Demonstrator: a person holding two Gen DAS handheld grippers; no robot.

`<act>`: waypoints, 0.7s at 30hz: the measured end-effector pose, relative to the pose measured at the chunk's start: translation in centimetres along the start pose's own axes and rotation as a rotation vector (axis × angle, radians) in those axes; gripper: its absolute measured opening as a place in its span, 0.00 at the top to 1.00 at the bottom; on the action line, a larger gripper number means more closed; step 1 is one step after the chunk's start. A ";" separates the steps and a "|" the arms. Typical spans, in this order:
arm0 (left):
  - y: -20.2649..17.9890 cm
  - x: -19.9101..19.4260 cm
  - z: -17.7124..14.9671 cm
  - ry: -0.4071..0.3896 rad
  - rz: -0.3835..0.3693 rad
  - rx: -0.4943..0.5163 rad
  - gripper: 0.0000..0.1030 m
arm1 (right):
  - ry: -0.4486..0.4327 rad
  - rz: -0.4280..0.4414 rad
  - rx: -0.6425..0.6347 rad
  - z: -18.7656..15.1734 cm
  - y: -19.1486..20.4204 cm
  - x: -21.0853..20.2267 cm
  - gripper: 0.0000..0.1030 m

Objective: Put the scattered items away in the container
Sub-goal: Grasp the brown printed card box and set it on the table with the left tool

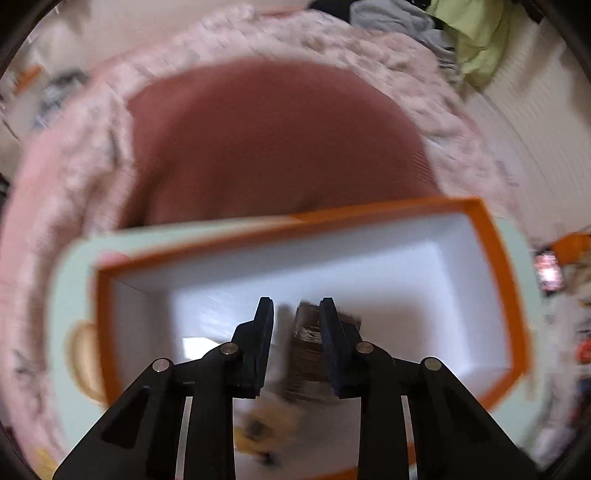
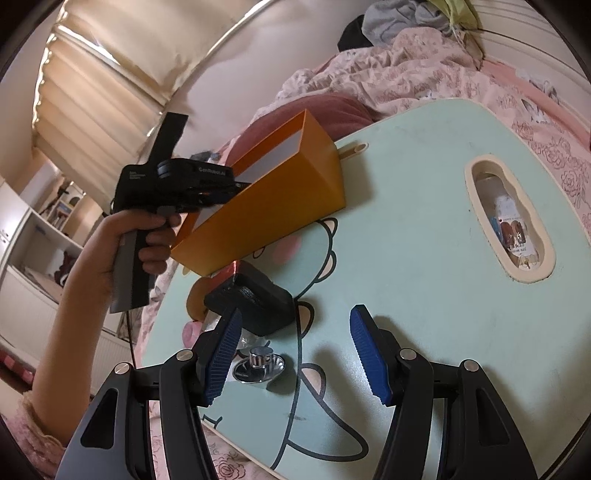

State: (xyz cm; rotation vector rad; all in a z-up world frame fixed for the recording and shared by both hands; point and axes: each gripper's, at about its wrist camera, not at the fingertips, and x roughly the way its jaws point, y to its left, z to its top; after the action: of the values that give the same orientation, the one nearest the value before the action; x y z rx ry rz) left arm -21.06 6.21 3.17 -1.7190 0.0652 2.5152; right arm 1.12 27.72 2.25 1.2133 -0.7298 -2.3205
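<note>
The orange box (image 1: 495,258) with a white inside stands on a pale green lap table (image 2: 406,240); it also shows in the right wrist view (image 2: 273,206). My left gripper (image 1: 295,314) hangs over the box's inside with its jaws apart; a blurred brown object (image 1: 306,354) shows between and below the fingers, and I cannot tell whether they touch it. The left gripper body (image 2: 177,181) shows at the box's open top. My right gripper (image 2: 295,321) is open above the table. A black block (image 2: 258,302) and a shiny metal knob (image 2: 258,363) lie just ahead of its left finger.
The table rests on a bed with a pink floral quilt (image 2: 406,62) and a dark red cushion (image 1: 273,140). An oval slot (image 2: 509,218) in the table shows a bottle below. Clothes (image 2: 402,18) are piled at the back. A blurred yellow item (image 1: 266,432) lies in the box.
</note>
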 end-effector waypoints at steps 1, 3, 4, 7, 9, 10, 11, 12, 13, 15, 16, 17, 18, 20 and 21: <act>0.2 -0.2 0.1 -0.011 -0.020 -0.013 0.74 | 0.000 0.001 0.000 0.0 0.0 0.0 0.41; 1.2 -0.6 0.1 -0.008 -0.138 -0.081 0.73 | 0.000 0.001 0.000 0.0 0.0 0.0 0.41; 1.8 -1.0 -0.1 0.008 -0.191 -0.114 0.69 | 0.002 0.002 0.001 0.0 0.0 0.0 0.41; 1.9 -1.4 -0.4 0.040 -0.173 -0.128 0.52 | 0.004 0.006 0.000 0.1 0.1 0.0 0.41; 1.1 -1.2 -0.5 0.047 -0.105 -0.105 0.43 | 0.005 0.007 0.001 0.0 0.1 0.1 0.41; 0.6 -0.7 -0.6 0.059 -0.091 -0.092 0.43 | 0.005 0.006 0.003 0.0 0.1 0.2 0.41; 0.3 -0.2 -0.7 0.077 -0.092 -0.083 0.43 | 0.007 0.006 0.004 0.0 0.1 0.3 0.41; -0.1 0.4 -0.9 0.092 -0.099 -0.074 0.43 | 0.008 0.006 0.007 0.0 0.1 0.4 0.41; -0.4 0.8 -0.9 0.098 -0.103 -0.060 0.43 | 0.009 0.005 0.011 0.0 0.0 0.4 0.41; -1.7 1.7 -1.3 0.120 -0.066 -0.002 0.53 | 0.008 0.006 0.015 0.0 -0.1 0.5 0.41; -2.1 1.7 -1.5 0.106 -0.029 0.016 0.59 | 0.007 0.007 0.015 -0.1 -0.2 0.4 0.41; -2.4 1.6 -1.6 0.087 -0.006 0.026 0.59 | 0.006 0.007 0.016 -0.1 -0.2 0.4 0.41; -2.5 1.5 -1.6 0.082 -0.014 0.025 0.59 | 0.005 0.007 0.015 -0.1 -0.2 0.4 0.41; -2.1 1.3 -1.6 0.082 -0.047 0.022 0.60 | 0.004 0.007 0.014 -0.1 -0.2 0.4 0.41; -2.0 0.8 -1.6 0.073 -0.063 0.026 0.60 | 0.003 0.007 0.012 -0.1 -0.1 0.4 0.41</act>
State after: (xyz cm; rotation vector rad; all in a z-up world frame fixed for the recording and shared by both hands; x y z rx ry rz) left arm -19.66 8.08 1.84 -1.7740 0.0481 2.3964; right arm 0.96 27.51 1.87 1.2181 -0.7467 -2.3114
